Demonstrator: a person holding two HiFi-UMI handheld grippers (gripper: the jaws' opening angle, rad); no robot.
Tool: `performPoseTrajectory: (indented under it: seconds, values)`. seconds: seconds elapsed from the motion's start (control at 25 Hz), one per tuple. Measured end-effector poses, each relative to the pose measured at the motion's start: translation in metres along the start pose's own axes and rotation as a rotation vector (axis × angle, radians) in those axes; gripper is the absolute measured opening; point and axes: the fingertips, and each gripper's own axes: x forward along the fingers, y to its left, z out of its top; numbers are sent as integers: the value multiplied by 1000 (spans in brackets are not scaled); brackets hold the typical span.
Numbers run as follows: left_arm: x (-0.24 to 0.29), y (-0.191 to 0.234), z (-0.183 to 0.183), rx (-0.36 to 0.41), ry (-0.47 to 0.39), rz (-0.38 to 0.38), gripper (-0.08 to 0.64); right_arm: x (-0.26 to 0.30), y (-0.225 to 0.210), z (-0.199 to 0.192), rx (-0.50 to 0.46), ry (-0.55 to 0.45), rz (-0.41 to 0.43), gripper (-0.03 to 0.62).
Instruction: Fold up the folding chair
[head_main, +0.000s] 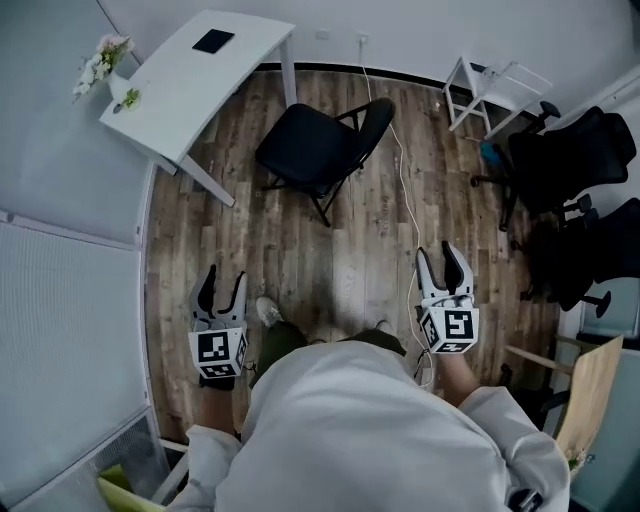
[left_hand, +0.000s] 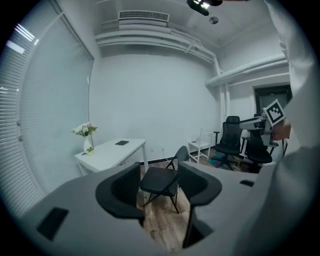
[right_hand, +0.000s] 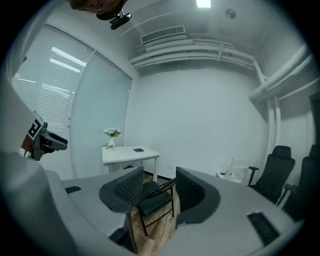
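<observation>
The folding chair (head_main: 318, 150) stands unfolded on the wooden floor (head_main: 300, 260), seat down, near the white bench (head_main: 190, 90). The bench carries a flower vase (head_main: 110, 70) and a flat dark item (head_main: 213, 41). The left claw (head_main: 223, 283) and right claw (head_main: 440, 262) are well apart from the chair, both pointing toward it. Each claw is spread, with nothing between its jaws. A white cable (head_main: 405, 190) lies on the floor right of the chair.
</observation>
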Motion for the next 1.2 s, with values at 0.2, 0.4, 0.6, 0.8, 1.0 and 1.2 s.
performPoseTrajectory:
  seconds: [0.2, 0.4, 0.6, 0.8, 1.0, 1.2]
  values:
    - [38, 104, 4, 69, 32, -130, 238, 28, 65, 17, 40, 36, -142, 221]
    - [92, 149, 15, 117, 35, -230, 238, 20, 79, 21, 47, 83, -281, 219]
    - [147, 156, 34, 140, 16, -327, 238, 25, 75, 22, 61, 107, -394, 219]
    - [188, 149, 48, 169, 30, -377, 238, 59, 59, 25, 78, 92, -426, 219]
    - [240, 153, 54, 181, 52, -398, 239, 126, 35, 23, 93, 74, -422, 221]
    - [308, 154, 56, 149, 130, -411, 248, 197, -6, 22, 118, 95, -412, 227]
